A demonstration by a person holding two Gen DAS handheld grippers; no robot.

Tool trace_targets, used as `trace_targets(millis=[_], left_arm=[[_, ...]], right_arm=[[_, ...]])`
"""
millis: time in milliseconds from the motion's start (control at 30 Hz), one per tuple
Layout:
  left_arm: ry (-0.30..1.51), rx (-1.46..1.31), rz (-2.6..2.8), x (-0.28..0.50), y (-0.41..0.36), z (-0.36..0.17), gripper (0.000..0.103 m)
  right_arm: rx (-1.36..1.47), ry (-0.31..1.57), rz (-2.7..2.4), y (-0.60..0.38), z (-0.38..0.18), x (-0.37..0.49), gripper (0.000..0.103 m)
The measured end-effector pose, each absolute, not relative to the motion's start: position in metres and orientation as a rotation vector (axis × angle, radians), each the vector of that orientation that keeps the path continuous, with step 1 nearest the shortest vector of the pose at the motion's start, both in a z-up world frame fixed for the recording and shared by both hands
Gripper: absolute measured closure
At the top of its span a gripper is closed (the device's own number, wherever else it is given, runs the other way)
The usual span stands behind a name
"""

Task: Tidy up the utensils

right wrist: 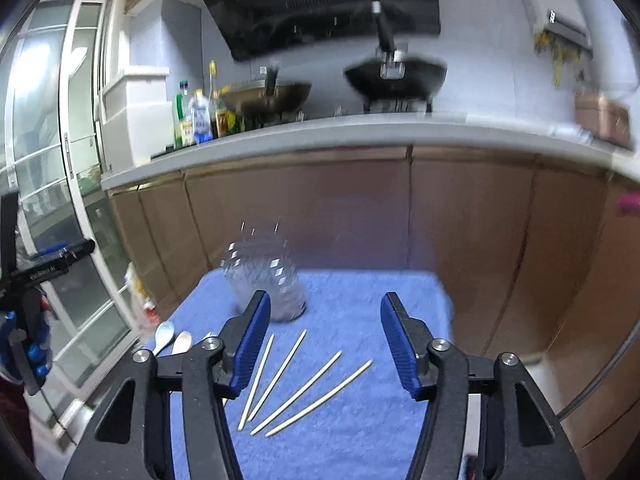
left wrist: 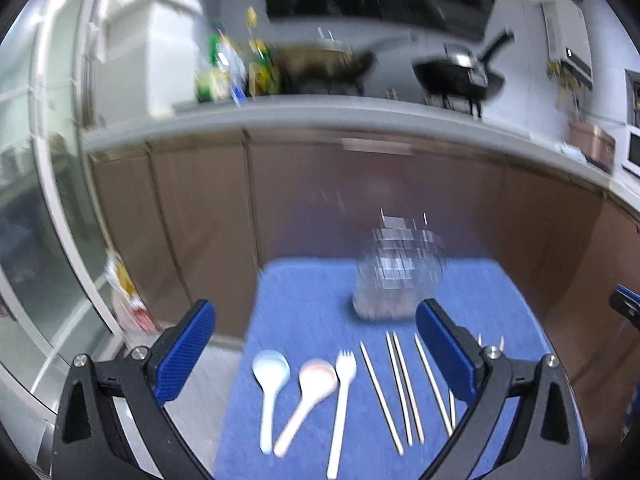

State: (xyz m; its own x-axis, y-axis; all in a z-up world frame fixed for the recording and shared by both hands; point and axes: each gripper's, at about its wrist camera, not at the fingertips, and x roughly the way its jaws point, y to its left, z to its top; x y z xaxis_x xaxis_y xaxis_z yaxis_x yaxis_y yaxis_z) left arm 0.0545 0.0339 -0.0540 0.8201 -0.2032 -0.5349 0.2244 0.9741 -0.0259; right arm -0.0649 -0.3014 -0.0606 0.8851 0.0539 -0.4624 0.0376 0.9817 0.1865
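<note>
A: Where are the utensils laid?

B: On the blue mat (left wrist: 304, 312), along its near edge: a blue spoon (left wrist: 269, 384), a pink spoon (left wrist: 310, 392) and a fork (left wrist: 341, 404) toward the left edge, chopsticks (right wrist: 296, 388) toward the middle. A clear cup (right wrist: 266, 280) is seen near the far edge.

A: How are the grippers held?

B: Both are spread wide and nothing is gripped. The left gripper (left wrist: 316, 344) is hung over the spoons and fork; the right gripper (right wrist: 324, 340) is hung over the chopsticks.

A: Which way are the long axes run?

B: Roughly away from the grippers, toward the cup, the chopsticks fanned rightward. The chopsticks are judged nearer the right gripper, so its fingers would have to be closed across a stick.
</note>
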Motion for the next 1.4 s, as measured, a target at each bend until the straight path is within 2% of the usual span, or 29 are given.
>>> trace_targets(millis=[100, 233, 300, 367, 467, 700, 1000, 1400], left_arm=[[0.658, 0.045, -0.276, 0.067, 0.030, -0.081, 0.005], [0.809, 0.021, -0.322, 0.093, 0.030, -0.120, 0.029], [0.893, 0.017, -0.347, 0.106, 0.032, -0.141, 0.037], [0.946, 0.026, -0.361, 0.113, 0.033, -0.157, 0.048], [1.021, 0.048, -0.392, 0.124, 0.032, -0.178, 0.057], [1.137, 0.007, -0.413, 0.154, 0.040, -0.208, 0.058], [1.191, -0.053, -0.411, 0.177, 0.044, -0.230, 0.058], [1.204, 0.153, -0.444, 0.164, 0.028, -0.243, 0.059]], right_arm=[[0.264, 0.587, 0.036, -0.310, -0.090, -0.043, 0.056], [0.319, 0.712, 0.052, -0.317, -0.127, -0.016, 0.062], [0.313, 0.757, 0.055, -0.316, -0.142, -0.005, 0.063], [0.311, 0.796, 0.062, -0.314, -0.157, 0.005, 0.063], [0.316, 0.849, 0.068, -0.314, -0.174, 0.015, 0.063], [0.327, 0.925, 0.066, -0.318, -0.203, 0.036, 0.063], [0.331, 0.963, 0.049, -0.327, -0.216, 0.043, 0.063], [0.321, 1.010, 0.045, -0.324, -0.226, 0.052, 0.063]])
